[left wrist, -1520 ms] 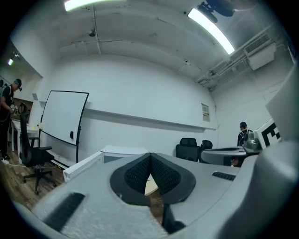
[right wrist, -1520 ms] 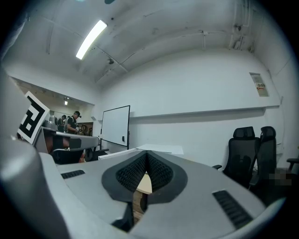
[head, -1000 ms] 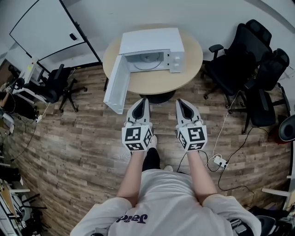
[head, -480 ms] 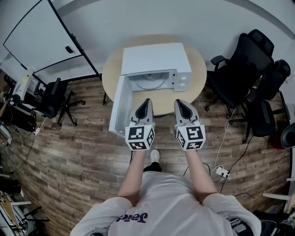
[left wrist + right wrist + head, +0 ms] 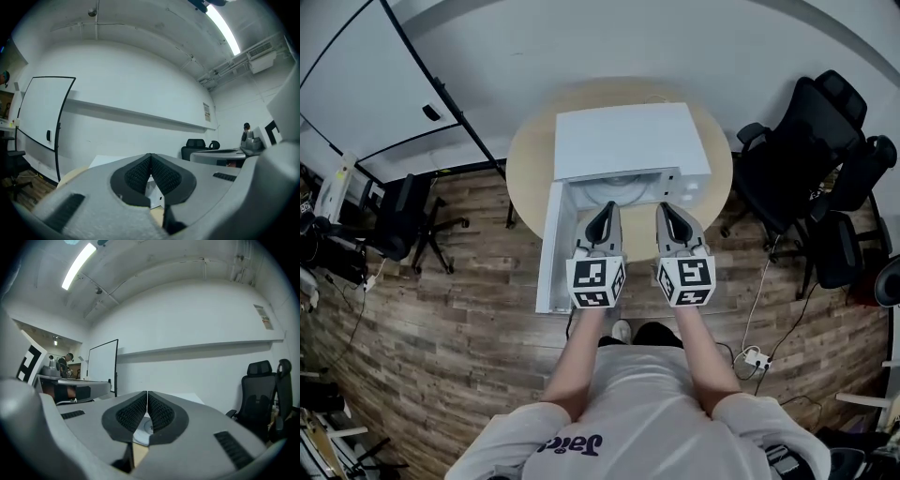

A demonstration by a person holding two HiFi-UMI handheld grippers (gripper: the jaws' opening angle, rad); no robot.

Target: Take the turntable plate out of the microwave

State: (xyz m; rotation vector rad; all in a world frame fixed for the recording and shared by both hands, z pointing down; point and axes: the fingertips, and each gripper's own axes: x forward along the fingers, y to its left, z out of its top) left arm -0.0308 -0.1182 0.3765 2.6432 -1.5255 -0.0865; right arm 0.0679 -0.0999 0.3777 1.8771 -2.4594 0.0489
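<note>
A white microwave [image 5: 628, 141] stands on a round wooden table [image 5: 525, 150]. Its door [image 5: 551, 251] hangs open at the left, toward me. Inside the cavity a pale round turntable plate [image 5: 614, 190] shows partly. My left gripper [image 5: 605, 210] and right gripper [image 5: 667, 210] are held side by side, level, just in front of the opening. Both are shut with nothing between the pads. In the left gripper view the closed jaws [image 5: 150, 158] hide most of the microwave [image 5: 154, 193]. In the right gripper view a slice of the plate [image 5: 142, 430] shows under the closed jaws [image 5: 147, 395].
Black office chairs [image 5: 811, 155] crowd the right of the table, with another chair [image 5: 394, 220] on the left. A whiteboard [image 5: 356, 89] leans at the far left. A power strip and cable [image 5: 755, 358] lie on the wood floor at my right.
The table and microwave have come much closer in the head view. Both grippers, still shut, have gone from over the floor to the front of the open microwave.
</note>
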